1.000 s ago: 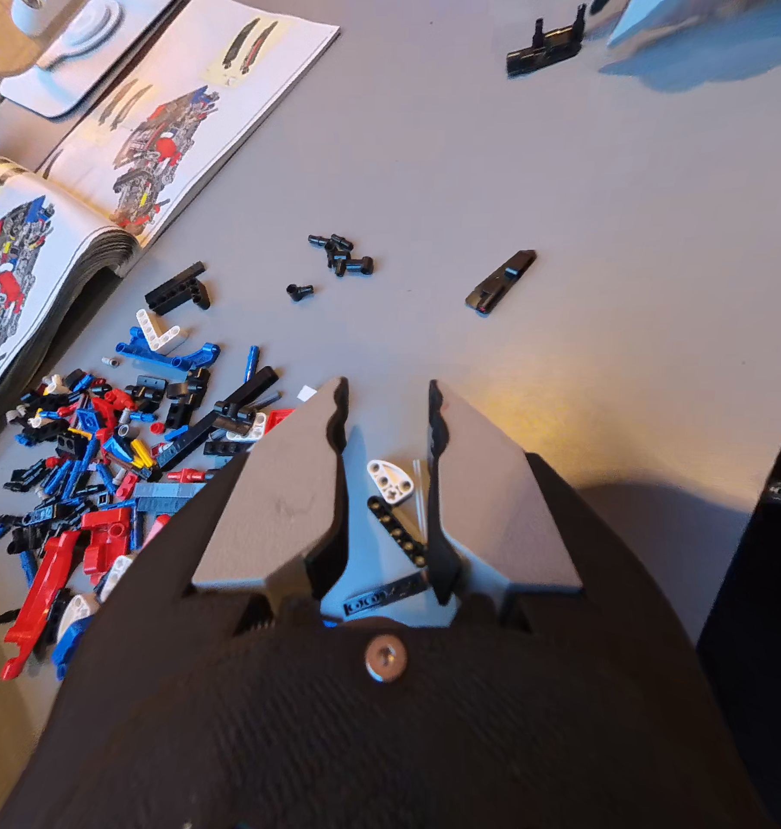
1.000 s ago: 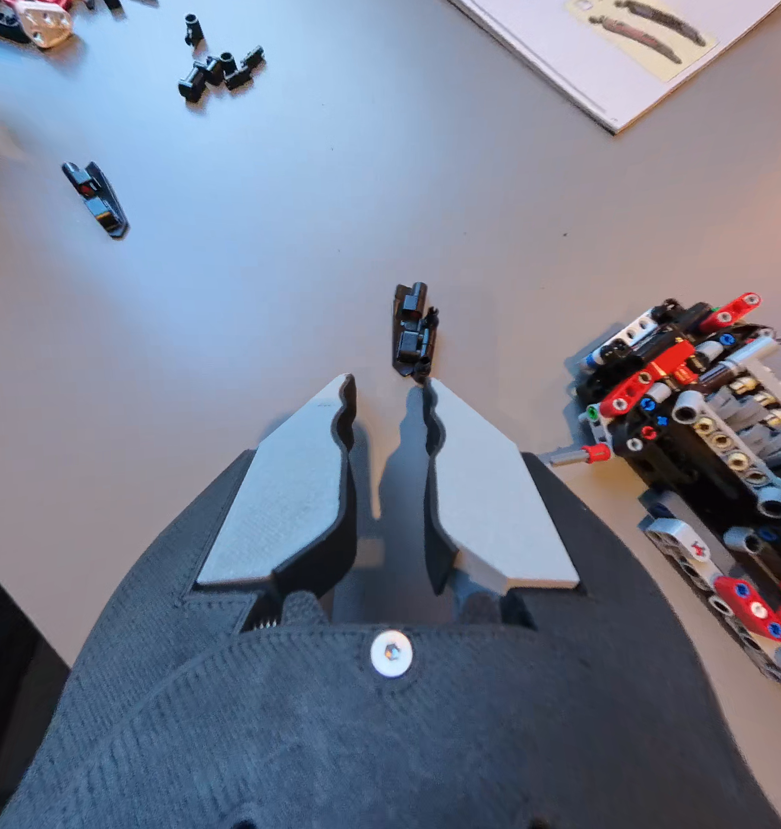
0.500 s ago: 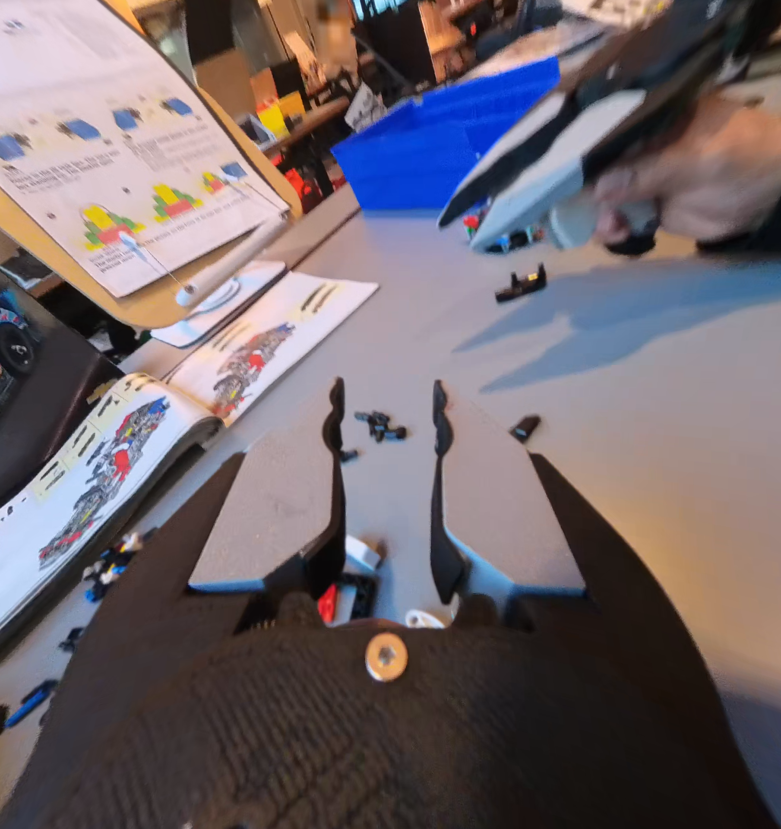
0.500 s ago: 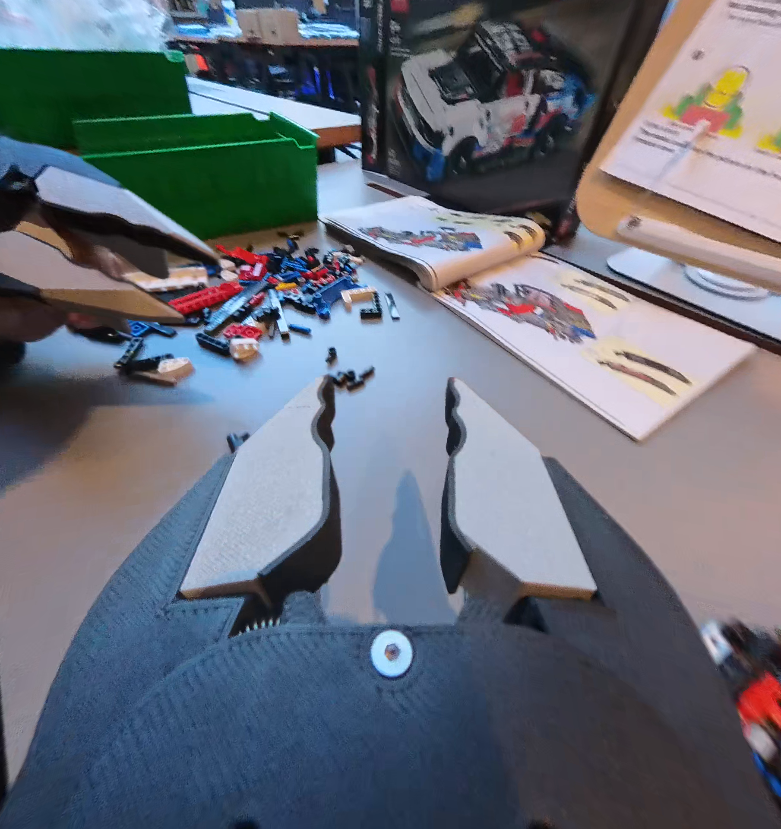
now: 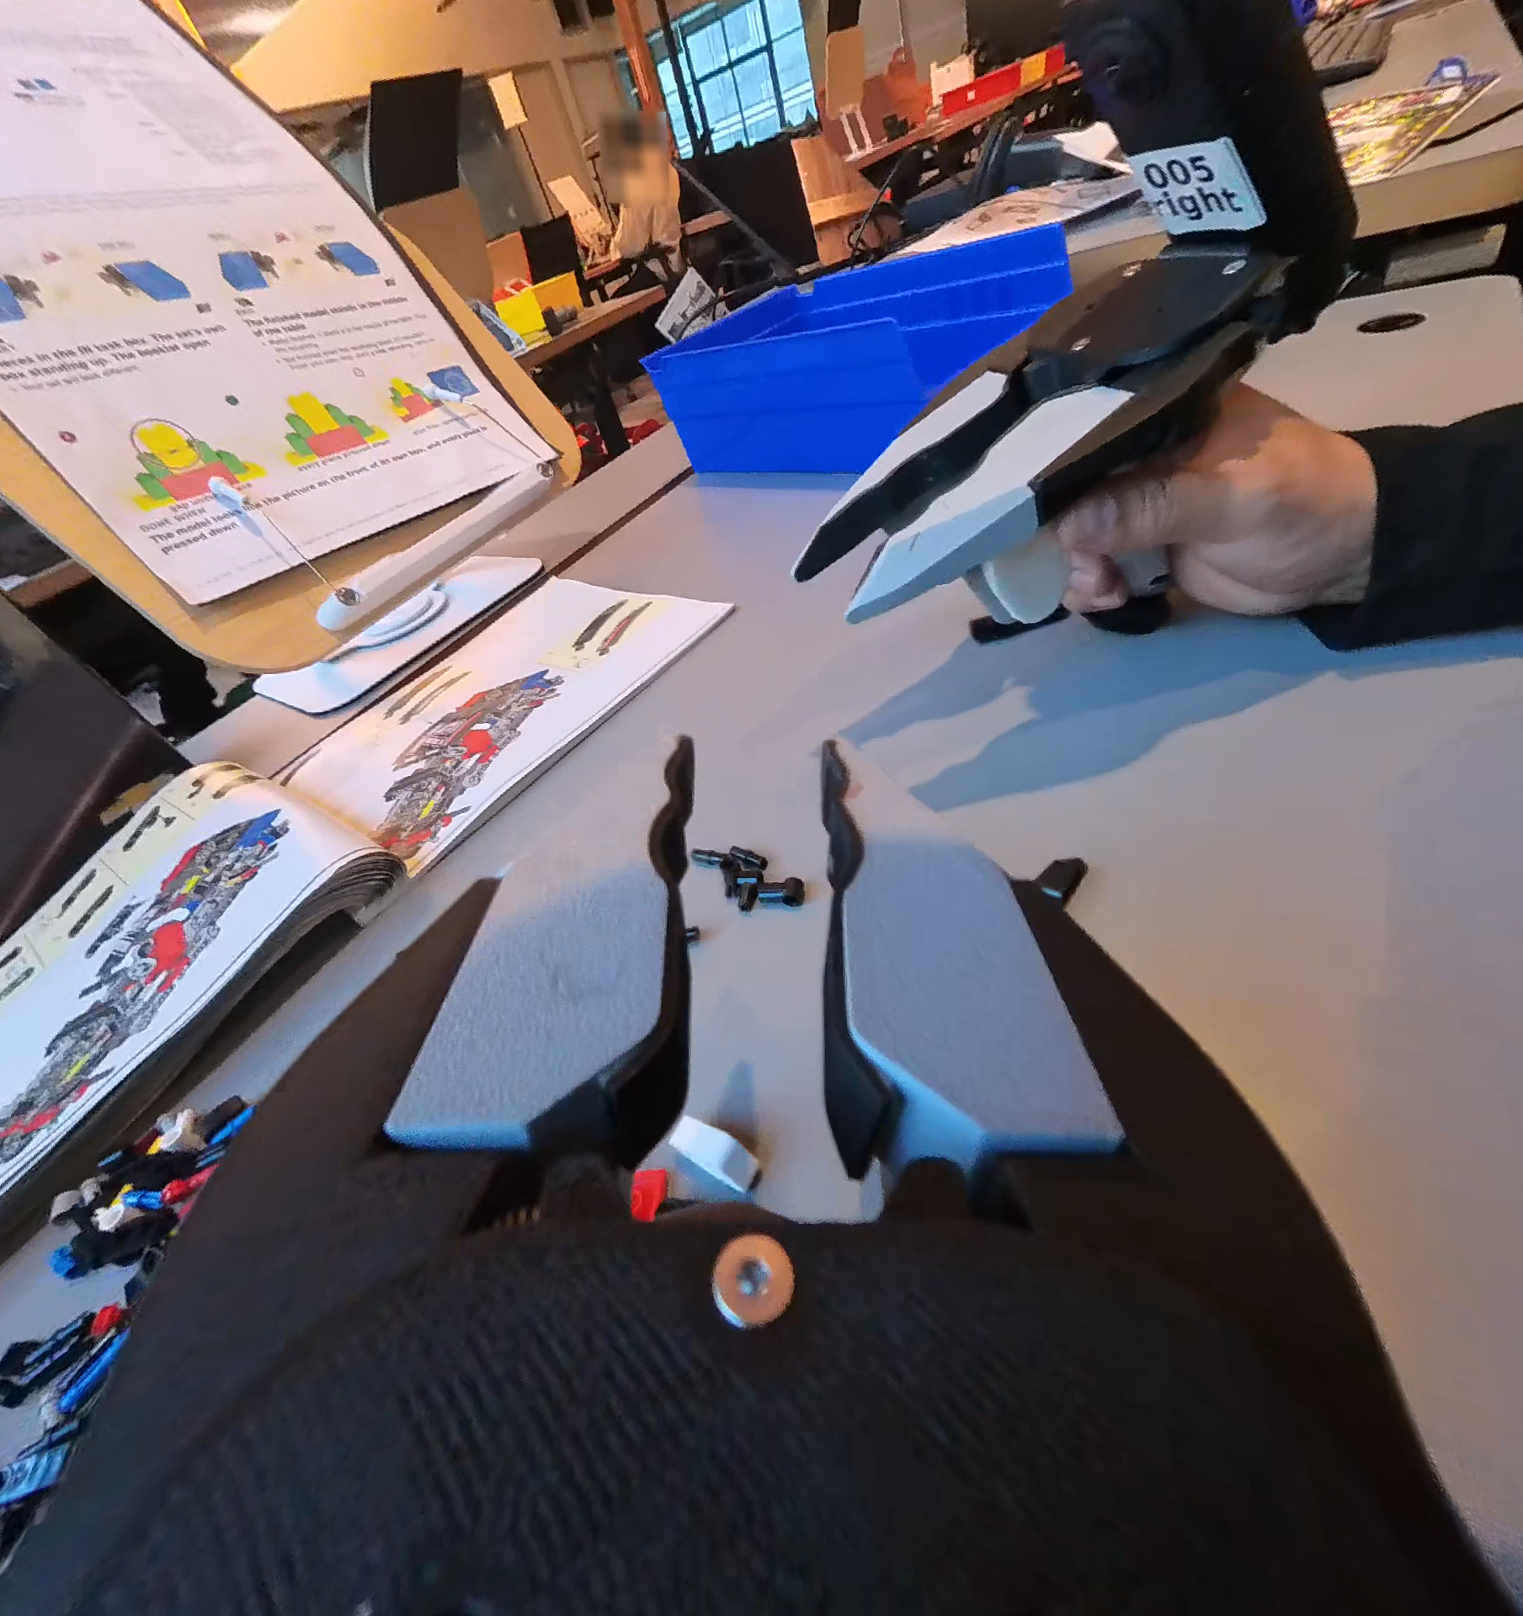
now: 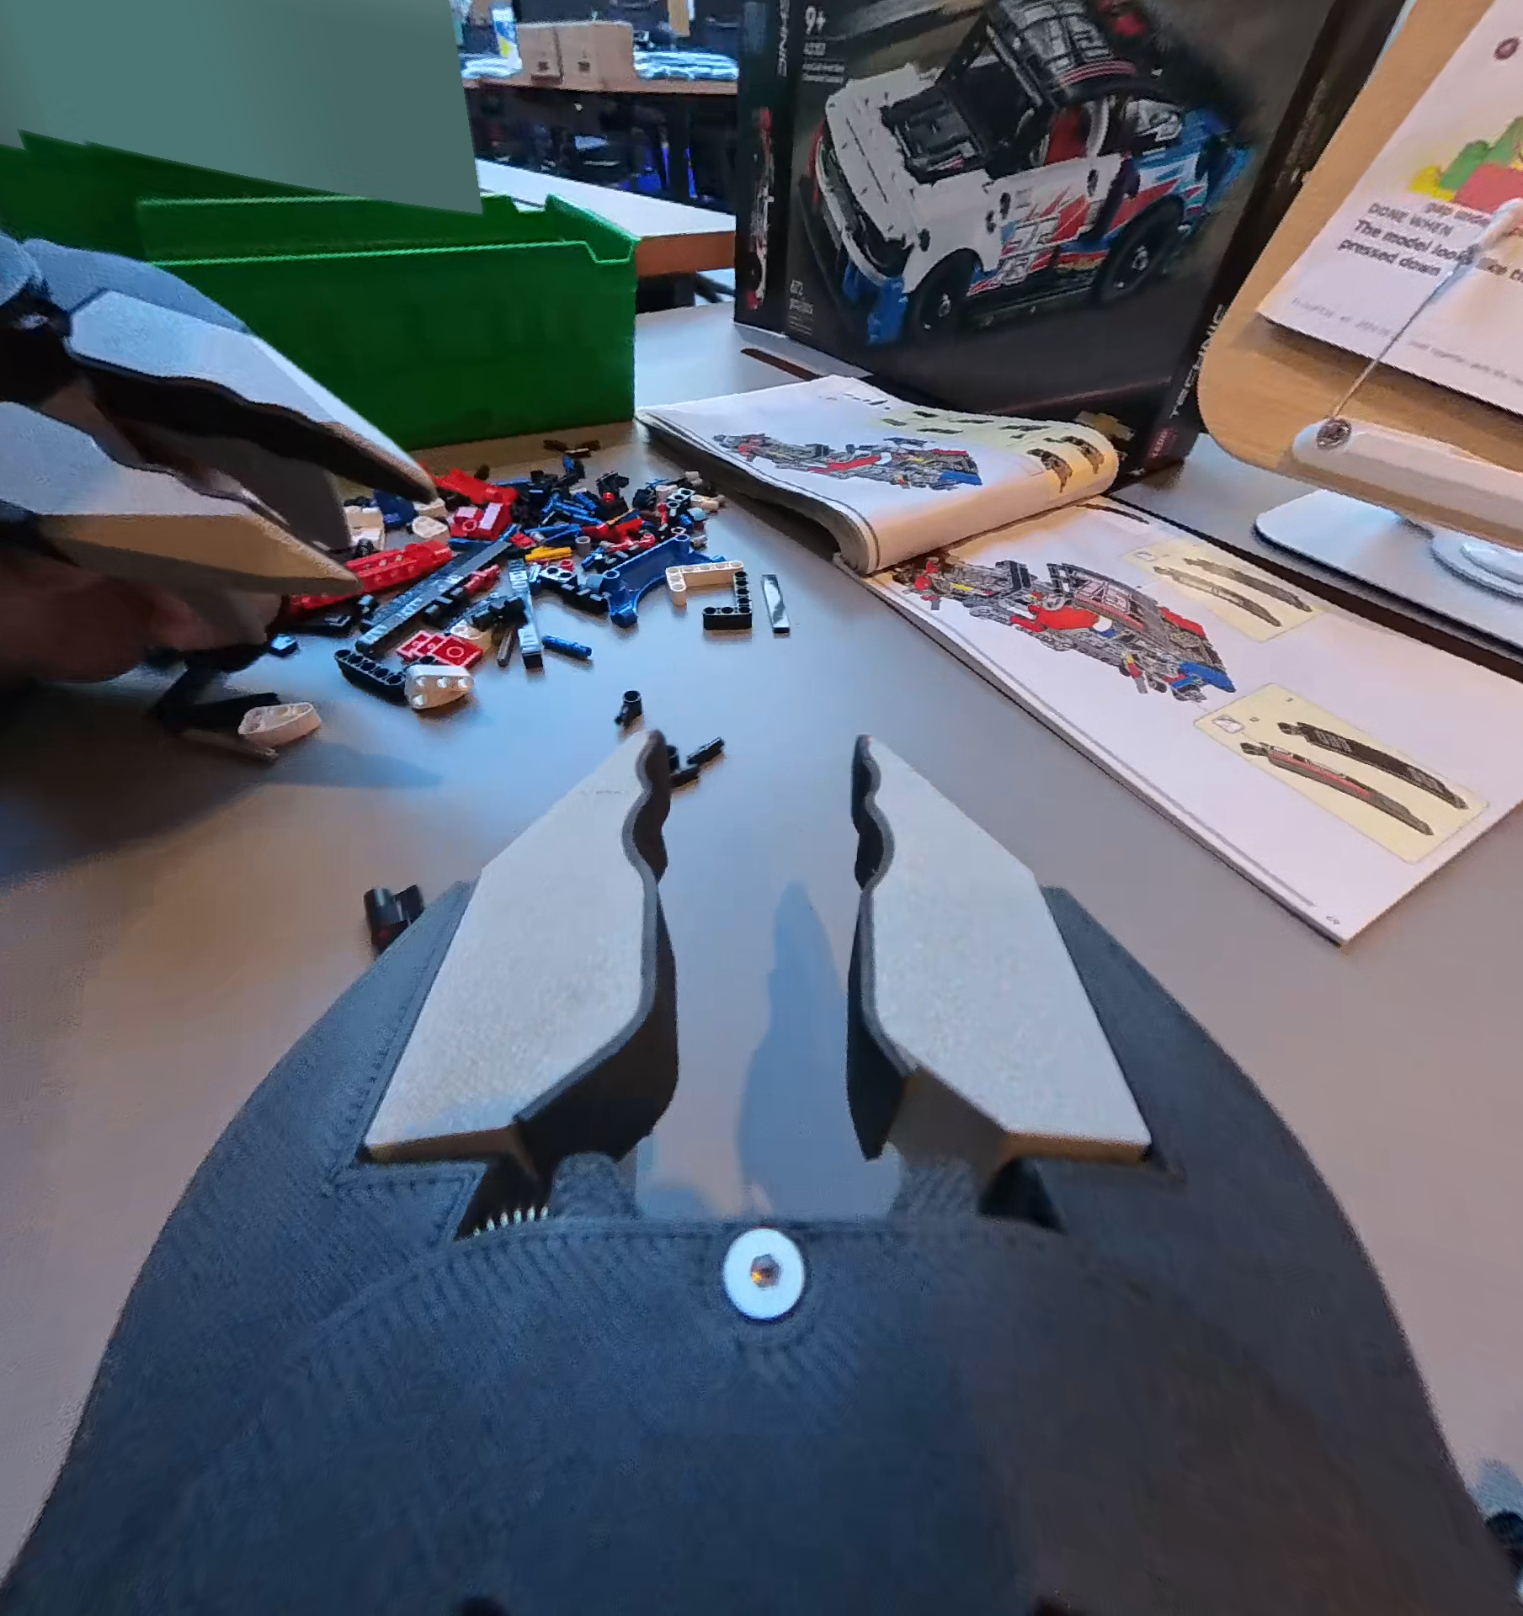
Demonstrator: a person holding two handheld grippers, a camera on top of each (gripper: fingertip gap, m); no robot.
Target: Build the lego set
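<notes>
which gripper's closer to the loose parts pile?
Left. The left gripper hovers right over the loose parts pile; the right gripper sits farther back over bare table, both open and empty.

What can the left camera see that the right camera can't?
Only the left wrist view shows the blue bin and the hand holding the right gripper. Only the right wrist view shows the green bin and the set's box with a car picture. Both show the open instruction booklet, the small black pins, the pile of loose pieces and the grey table. Neither gripper holds anything.
</notes>
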